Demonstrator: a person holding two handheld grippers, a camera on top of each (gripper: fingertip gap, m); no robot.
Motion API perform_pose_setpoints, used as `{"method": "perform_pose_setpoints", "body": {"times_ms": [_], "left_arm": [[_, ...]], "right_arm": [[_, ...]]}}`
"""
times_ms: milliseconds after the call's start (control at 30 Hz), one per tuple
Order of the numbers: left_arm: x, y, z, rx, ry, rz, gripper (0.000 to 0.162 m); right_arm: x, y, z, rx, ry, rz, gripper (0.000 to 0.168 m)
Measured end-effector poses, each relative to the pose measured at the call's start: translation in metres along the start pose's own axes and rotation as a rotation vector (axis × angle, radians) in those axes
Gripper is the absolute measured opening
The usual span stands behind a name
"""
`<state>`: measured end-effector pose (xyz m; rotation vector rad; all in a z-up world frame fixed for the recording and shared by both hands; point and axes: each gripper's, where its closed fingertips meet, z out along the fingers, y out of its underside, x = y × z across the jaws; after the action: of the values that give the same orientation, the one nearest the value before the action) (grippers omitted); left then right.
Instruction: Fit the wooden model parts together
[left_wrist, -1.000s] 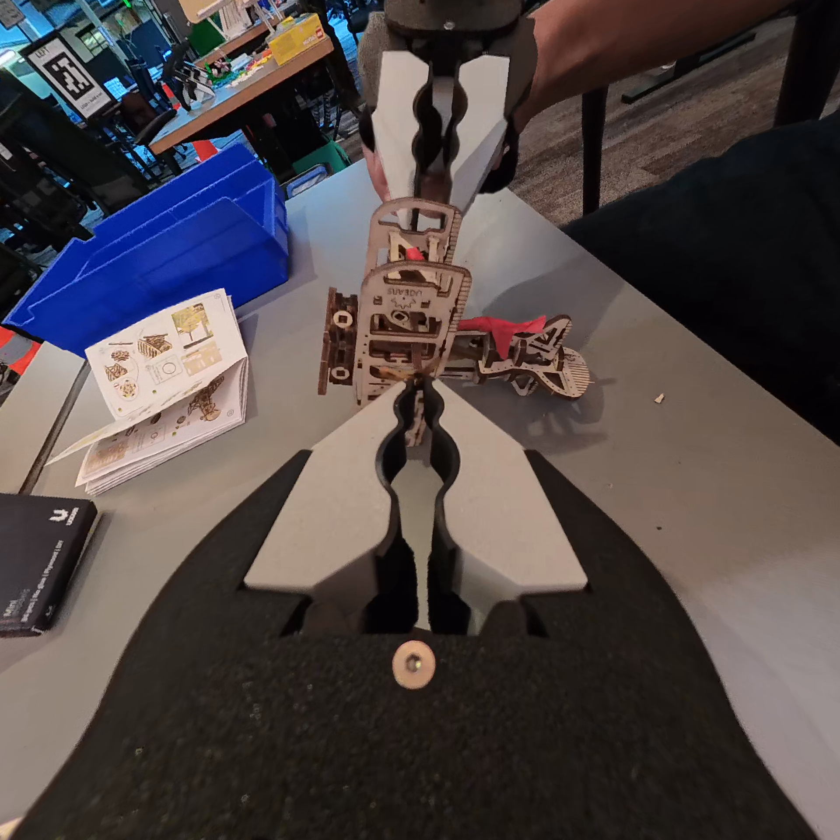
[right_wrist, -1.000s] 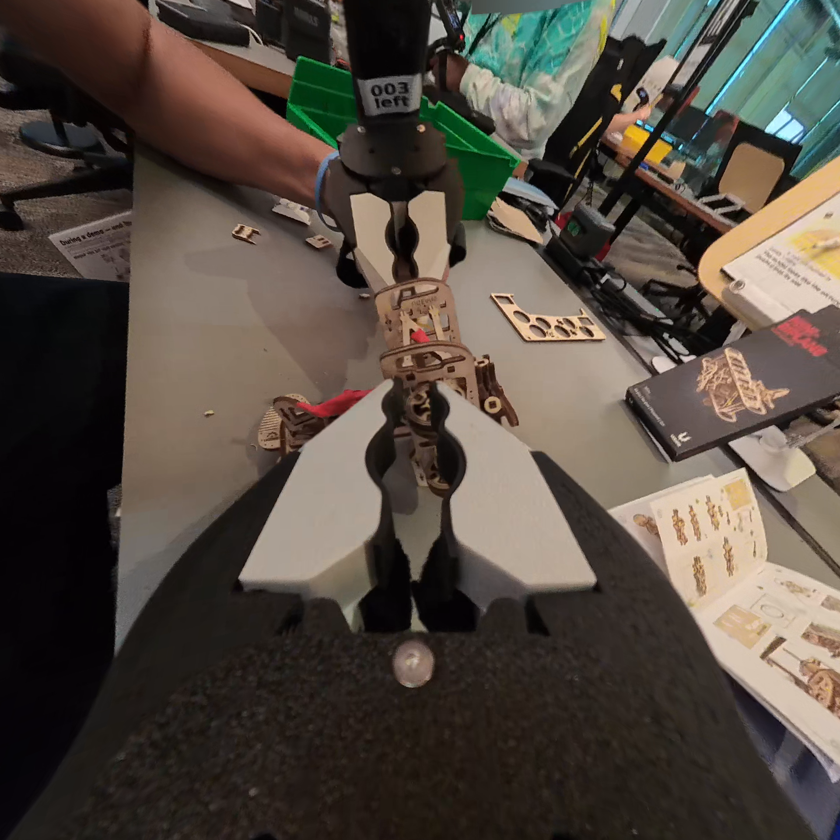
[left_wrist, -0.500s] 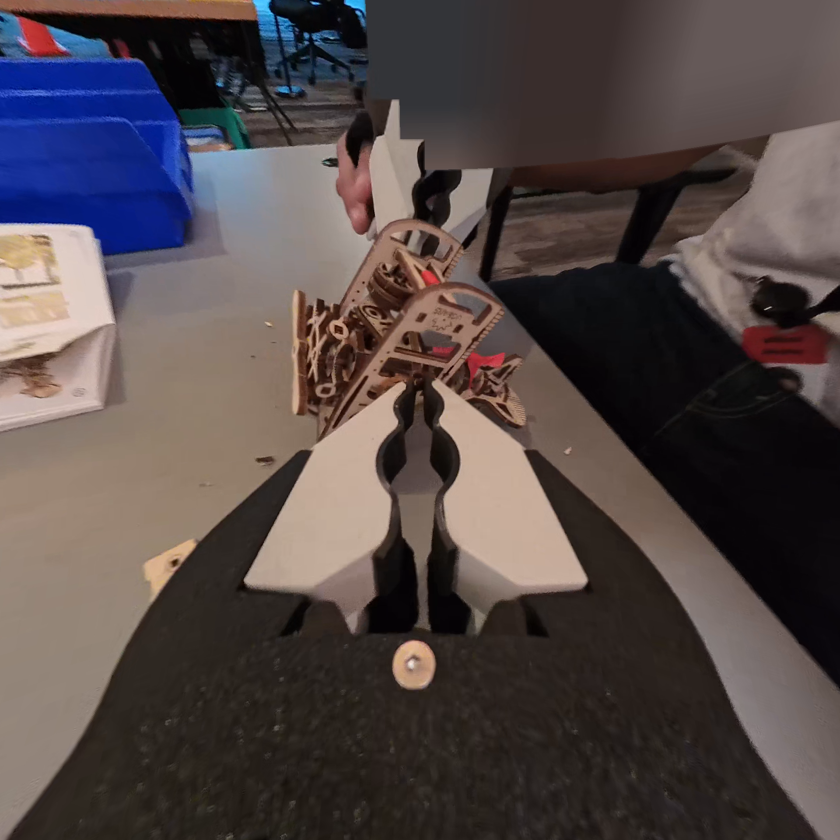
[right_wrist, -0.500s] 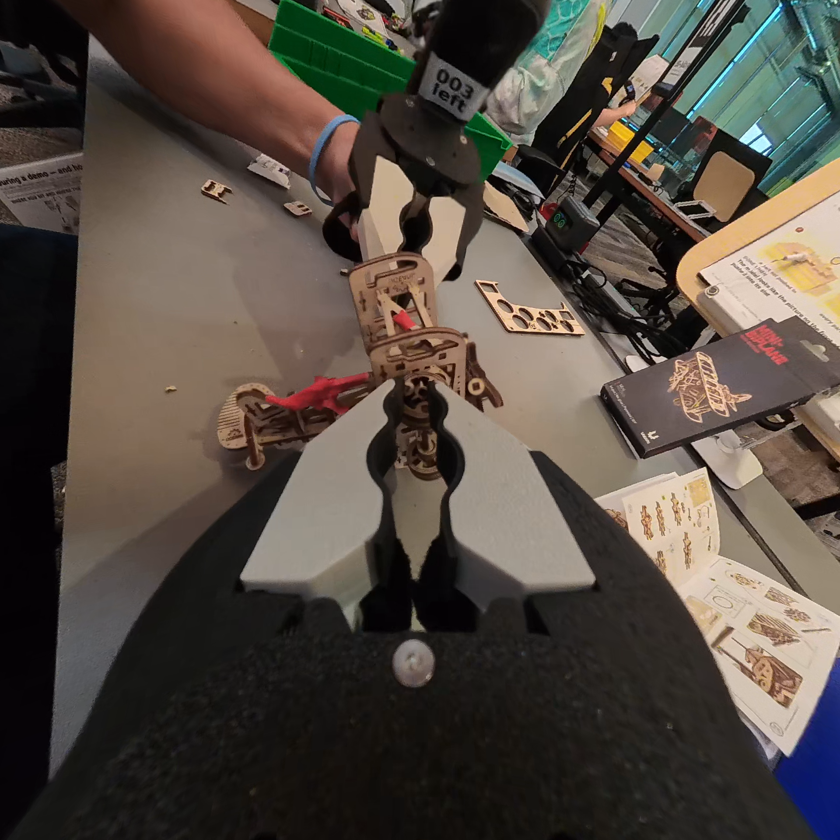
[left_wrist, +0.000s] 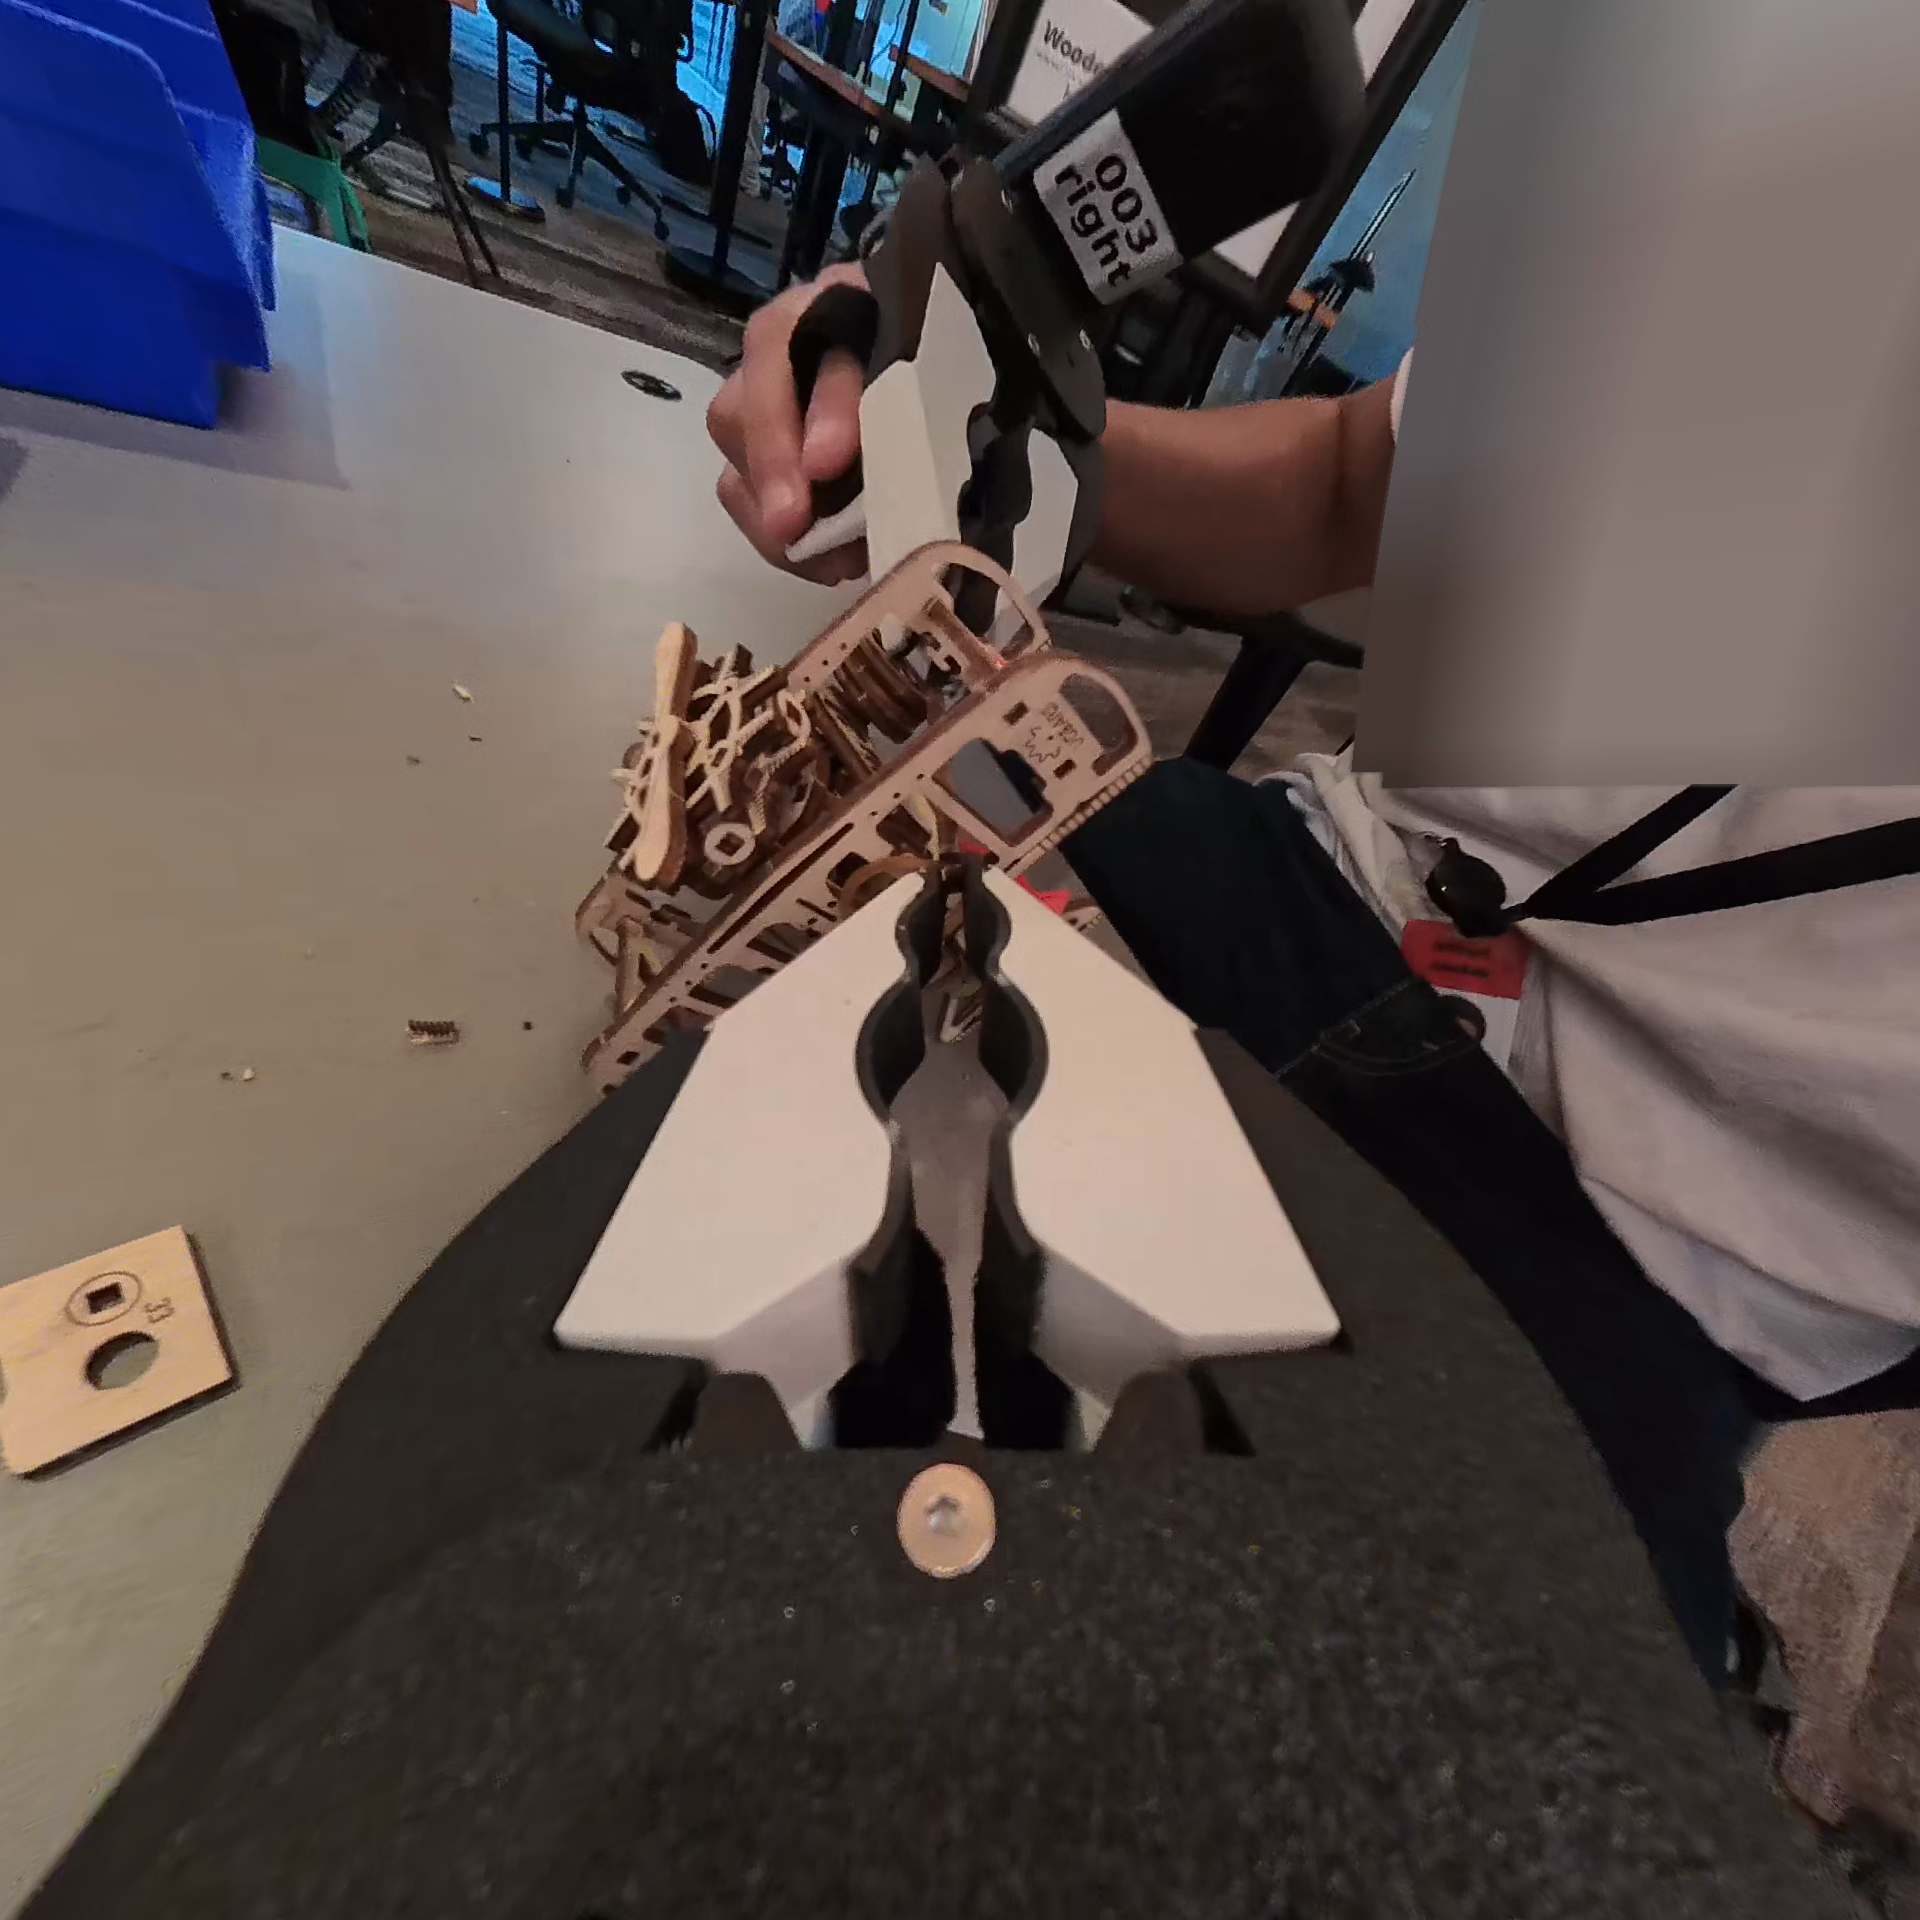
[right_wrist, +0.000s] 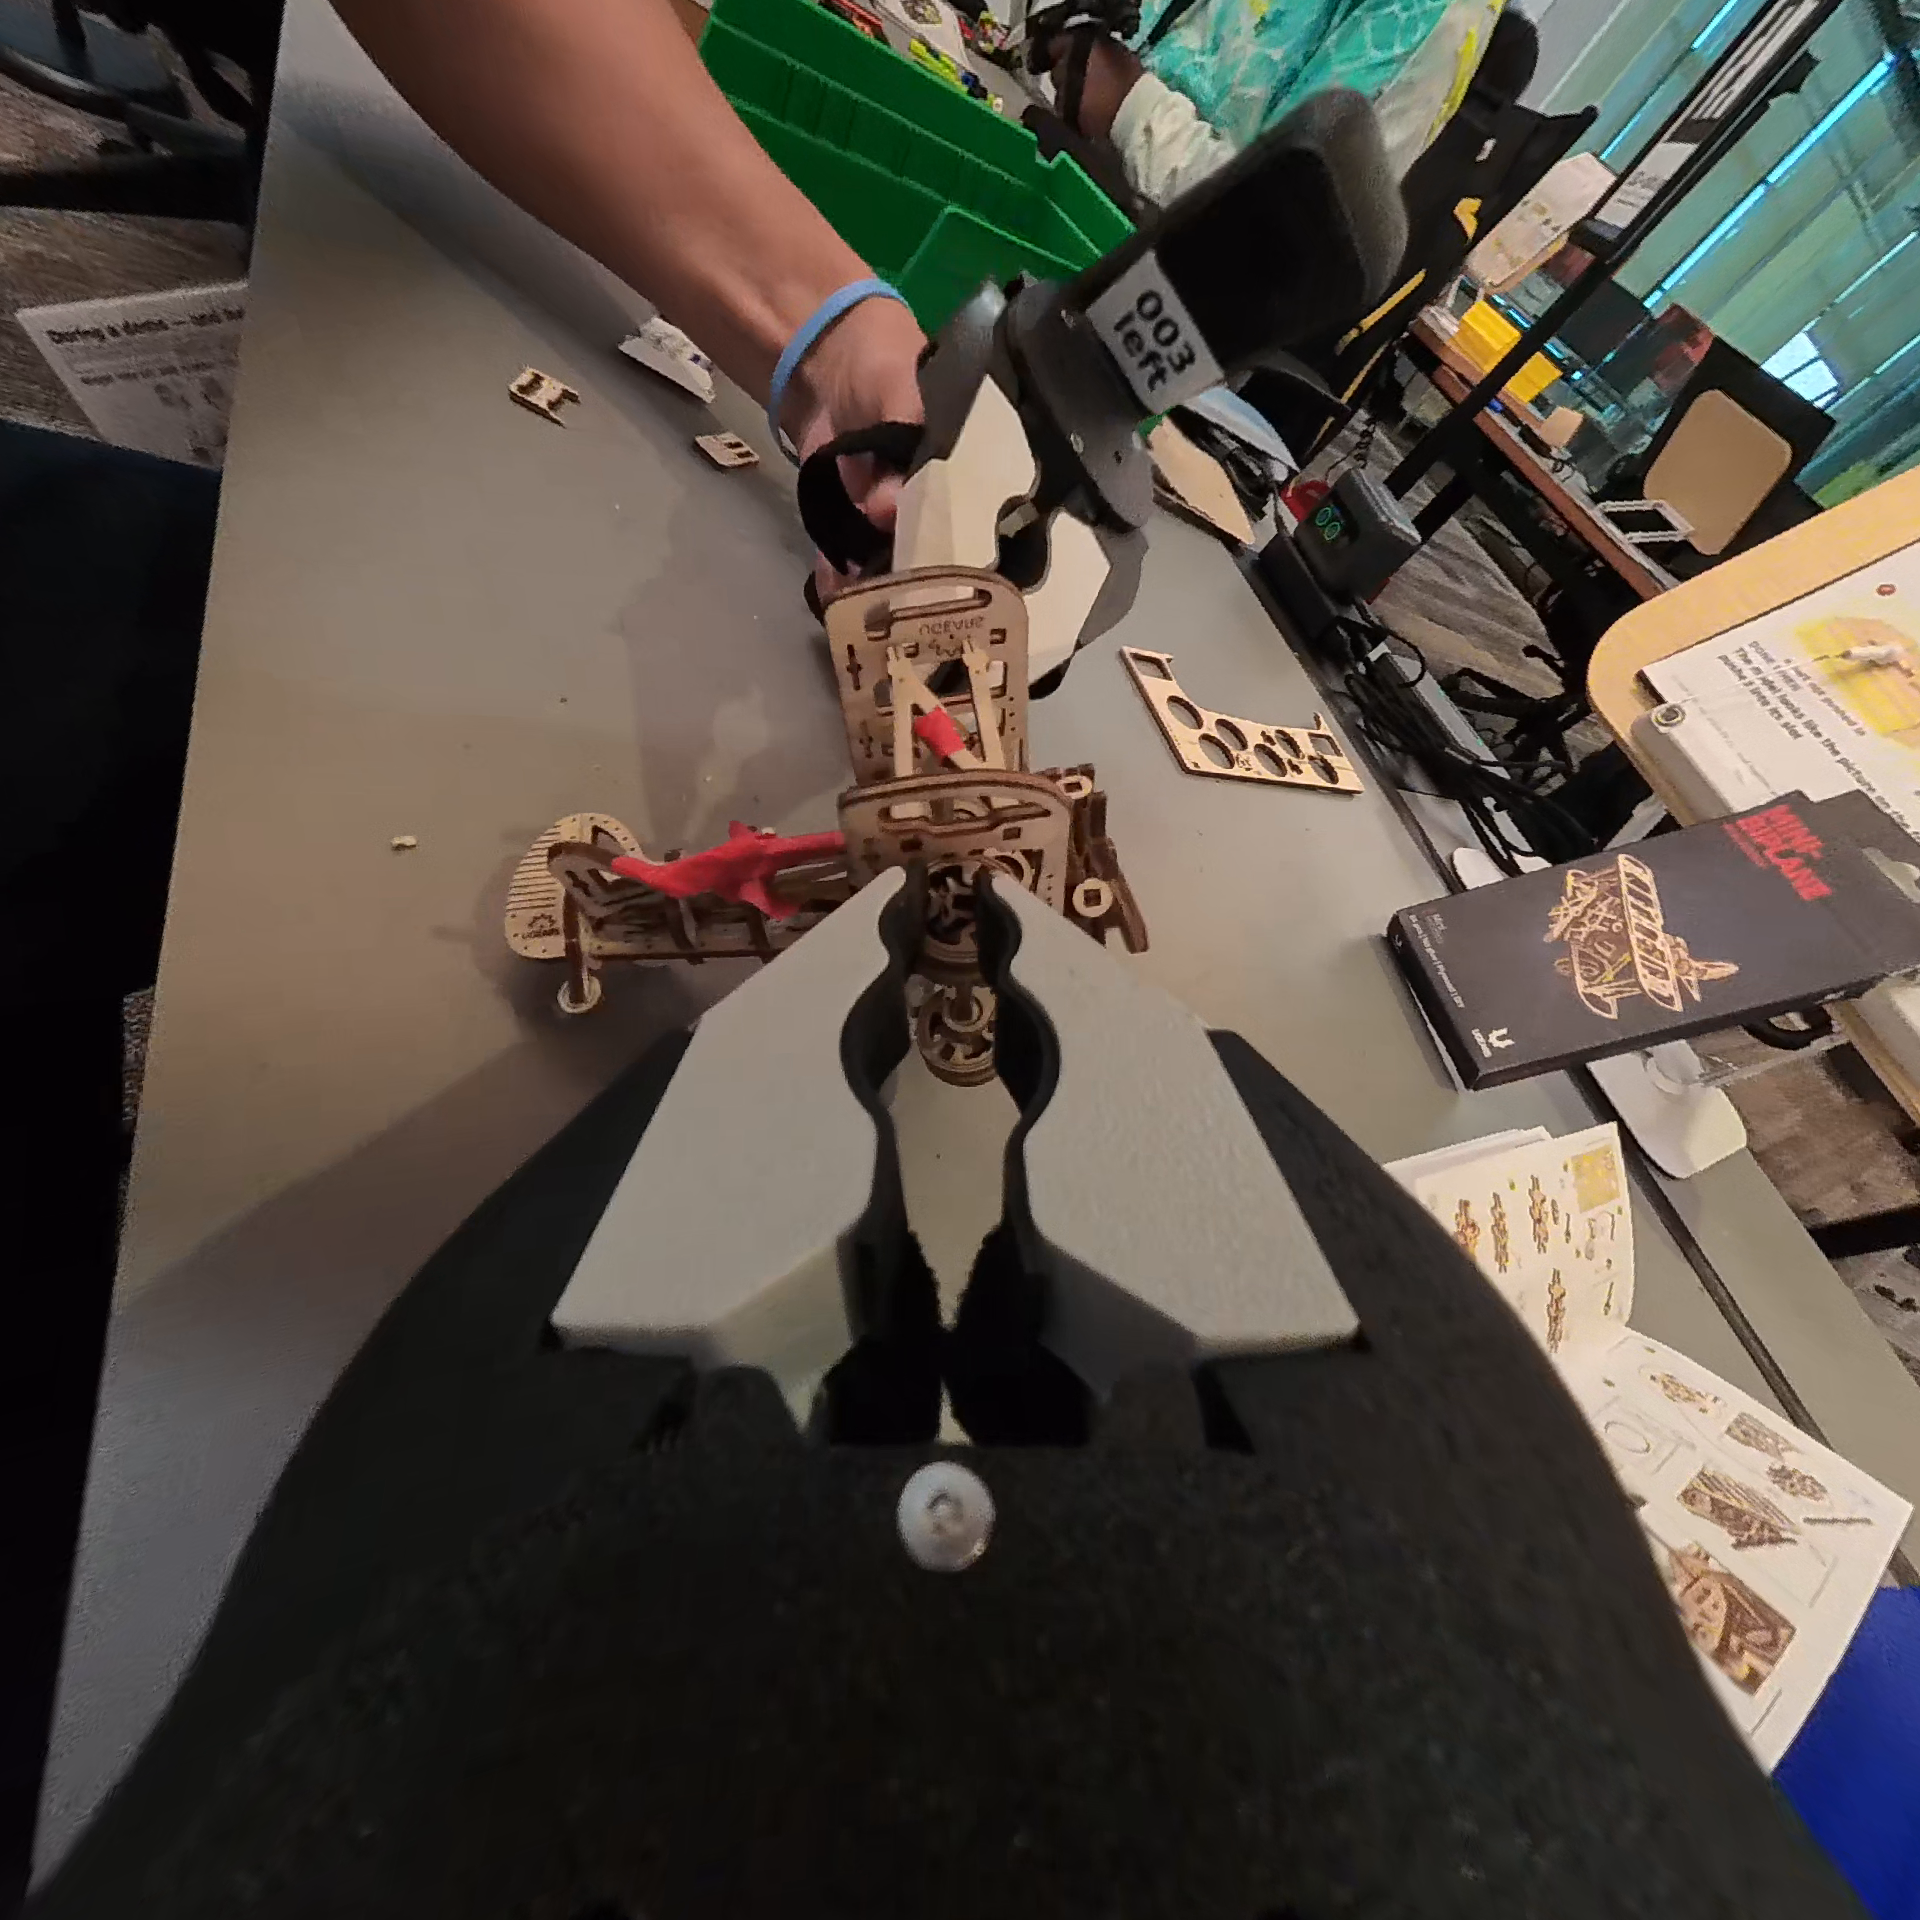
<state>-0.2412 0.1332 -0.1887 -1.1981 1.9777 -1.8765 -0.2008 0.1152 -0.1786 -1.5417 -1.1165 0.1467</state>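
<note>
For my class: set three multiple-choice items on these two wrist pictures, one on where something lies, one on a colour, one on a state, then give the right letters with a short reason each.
1. Where does the black box with a plane drawing lie?
A. on the grey table, to the right of the wooden model in the right wrist view
B. inside the green bins
C. on the floor

2. What colour is the strip on the model's tail section?
A. blue
B. red
C. yellow

3. How does the left gripper stand?
A. wide open, away from the model
B. lying on the table
C. closed on the model's wing edge

Answers: 1 A, the box rests on the tabletop near the booklet. 2 B, the strip shows red. 3 C, its fingertips pinch the wooden edge, and the right gripper grips the opposite end.
</note>
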Motion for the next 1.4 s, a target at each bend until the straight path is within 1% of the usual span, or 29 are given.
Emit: {"method": "perform_pose_setpoints", "body": {"times_ms": [267,400,633,833,967,1033,1133,1233,1400], "left_arm": [[0.001,-0.002,0.001,0.047,0.032,-0.085,0.001],[0.005,-0.002,0.003,0.032,0.078,-0.132,0.001],[0.004,-0.003,0.004,-0.021,-0.007,-0.054,0.002],[0.008,-0.004,0.001,-0.032,-0.065,0.003,0.011],[0.006,-0.003,-0.004,-0.043,-0.106,0.032,0.012],[0.006,-0.004,-0.006,-0.033,-0.118,0.032,0.011],[0.005,-0.005,-0.007,-0.017,-0.131,0.028,0.002],[0.001,-0.003,-0.007,-0.026,-0.17,0.054,0.001],[0.0,0.003,-0.008,-0.042,-0.184,0.049,0.002]], "right_arm": [[0.0,0.001,0.001,0.001,-0.027,-0.022,0.005],[-0.001,0.001,0.001,0.011,-0.024,-0.017,0.005],[0.001,0.005,0.0,-0.009,-0.017,-0.012,0.005],[0.001,0.005,0.001,-0.013,-0.017,-0.011,0.005],[0.001,0.006,0.0,-0.019,-0.017,-0.01,0.006],[0.001,0.005,0.001,-0.019,-0.015,-0.01,0.006],[0.001,0.005,0.001,-0.019,-0.015,-0.012,0.006],[0.001,0.004,0.002,-0.022,-0.017,-0.016,0.006],[0.001,0.004,0.002,-0.023,-0.018,-0.017,0.006]]}}
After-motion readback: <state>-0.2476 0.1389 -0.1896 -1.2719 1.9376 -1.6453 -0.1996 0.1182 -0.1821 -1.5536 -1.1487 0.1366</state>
